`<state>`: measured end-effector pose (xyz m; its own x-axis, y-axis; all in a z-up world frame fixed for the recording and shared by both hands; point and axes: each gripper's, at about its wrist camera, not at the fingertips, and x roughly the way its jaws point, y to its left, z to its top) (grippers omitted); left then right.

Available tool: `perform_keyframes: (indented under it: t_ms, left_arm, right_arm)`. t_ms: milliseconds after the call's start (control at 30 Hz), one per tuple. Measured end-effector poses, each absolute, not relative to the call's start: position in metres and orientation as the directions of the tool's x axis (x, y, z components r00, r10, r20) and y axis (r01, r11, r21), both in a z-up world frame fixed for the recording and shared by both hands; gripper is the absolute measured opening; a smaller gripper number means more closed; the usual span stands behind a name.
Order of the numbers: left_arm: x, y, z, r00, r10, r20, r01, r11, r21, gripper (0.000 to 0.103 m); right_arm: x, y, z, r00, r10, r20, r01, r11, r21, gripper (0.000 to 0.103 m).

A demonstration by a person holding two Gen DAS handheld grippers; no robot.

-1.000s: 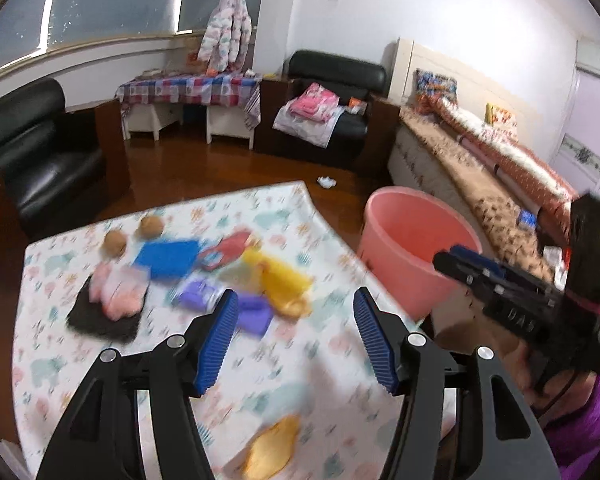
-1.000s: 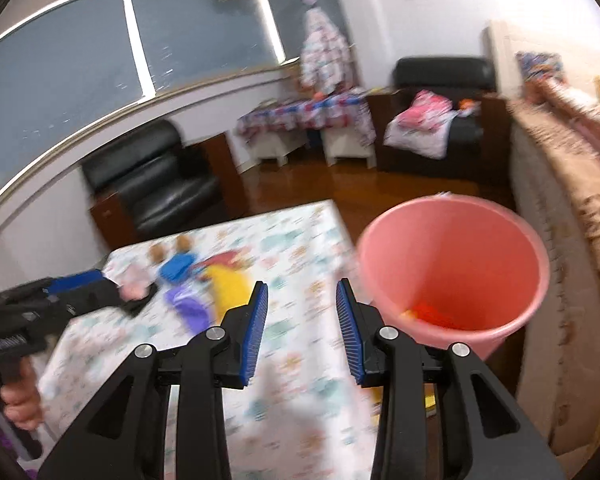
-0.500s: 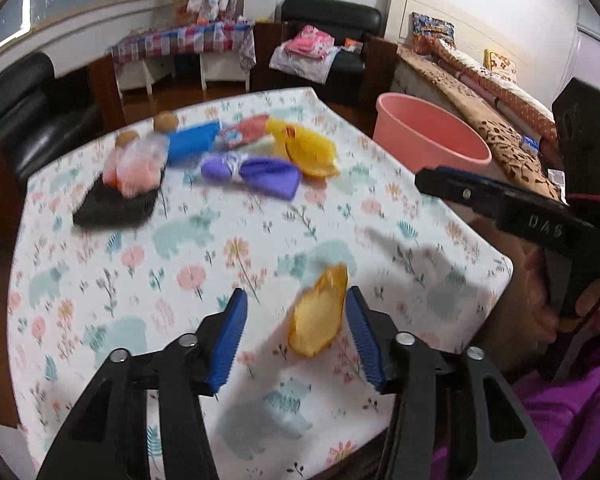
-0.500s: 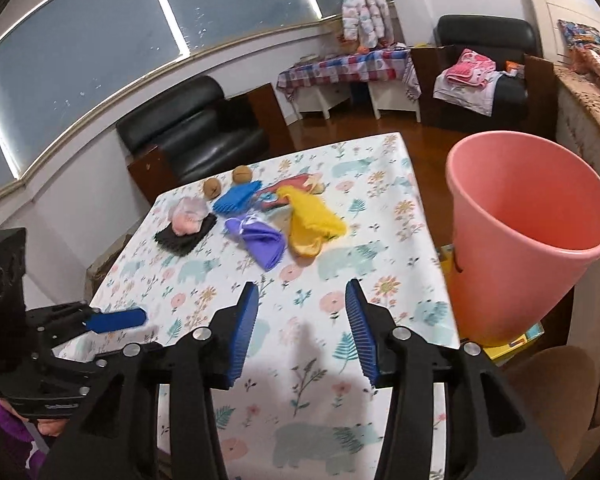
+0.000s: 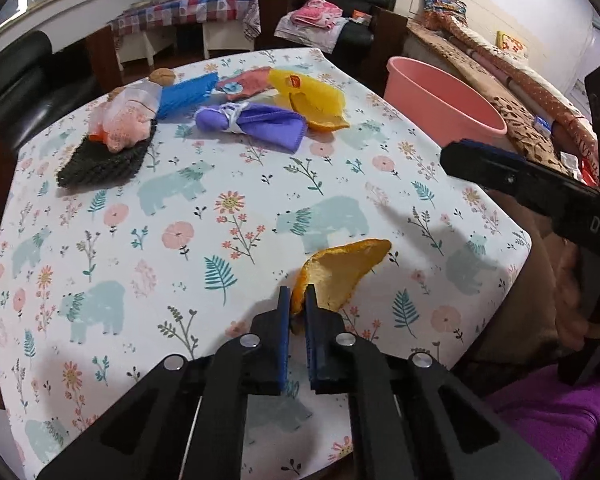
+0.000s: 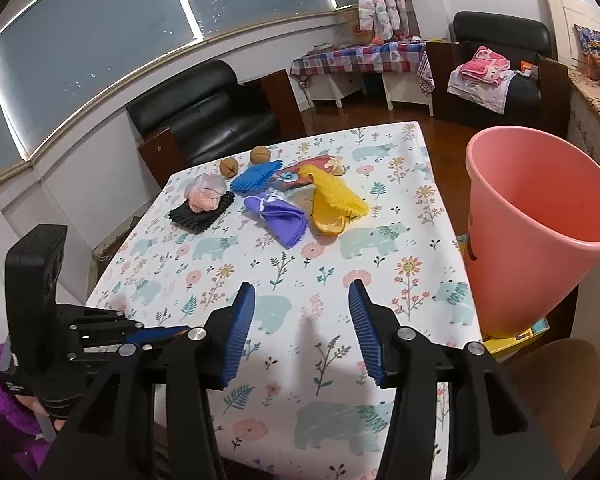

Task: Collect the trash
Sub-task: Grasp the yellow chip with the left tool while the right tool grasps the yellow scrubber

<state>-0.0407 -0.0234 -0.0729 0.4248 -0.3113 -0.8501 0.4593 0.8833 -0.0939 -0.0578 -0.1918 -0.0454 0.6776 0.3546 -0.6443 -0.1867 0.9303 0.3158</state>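
Floral-clothed table (image 5: 260, 184) bears cloths (image 5: 256, 122), peel (image 5: 340, 272), walnuts (image 6: 244, 161).

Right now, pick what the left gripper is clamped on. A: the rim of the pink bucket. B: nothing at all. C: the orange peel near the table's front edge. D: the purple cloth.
C: in the left wrist view the left gripper has its blue pads pressed on one end of the orange peel, while the purple cloth and the pink bucket sit far off, untouched.
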Motion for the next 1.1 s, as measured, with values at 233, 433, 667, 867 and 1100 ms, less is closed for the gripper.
perform_keyframes:
  t_ms: [233,433,667,867,1100]
  left_arm:
    - [-0.045,-0.005,-0.044,0.537,-0.289,-0.793,0.408,0.911,-0.055,0.005]
    - [-0.038,0.013,-0.033,0.586,-0.293,-0.756,0.360,0.929,-0.081,0.005]
    - [-0.015,0.037,-0.022,0.630,-0.326,-0.705,0.292,0.940,-0.173,0.005]
    - [0.013,0.044,-0.019,0.634,-0.336,-0.696,0.256,0.941,-0.221,0.005]
    - [0.034,0.047,-0.014,0.641,-0.350,-0.683,0.238,0.937,-0.257,0.005]
  right_arm:
    - [-0.052,-0.185,-0.052,0.615,0.393,-0.683,-0.200,0.916,0.347,0.050]
    - [-0.038,-0.185,-0.051,0.632,0.371,-0.680,-0.170,0.923,0.346,0.050]
    - [0.003,-0.181,-0.040,0.675,0.270,-0.686,-0.139,0.961,0.241,0.050]
    - [0.046,-0.169,-0.038,0.677,0.209,-0.706,-0.157,0.978,0.139,0.050]
    - [0.079,-0.157,-0.054,0.634,0.194,-0.749,-0.187,0.978,0.095,0.049]
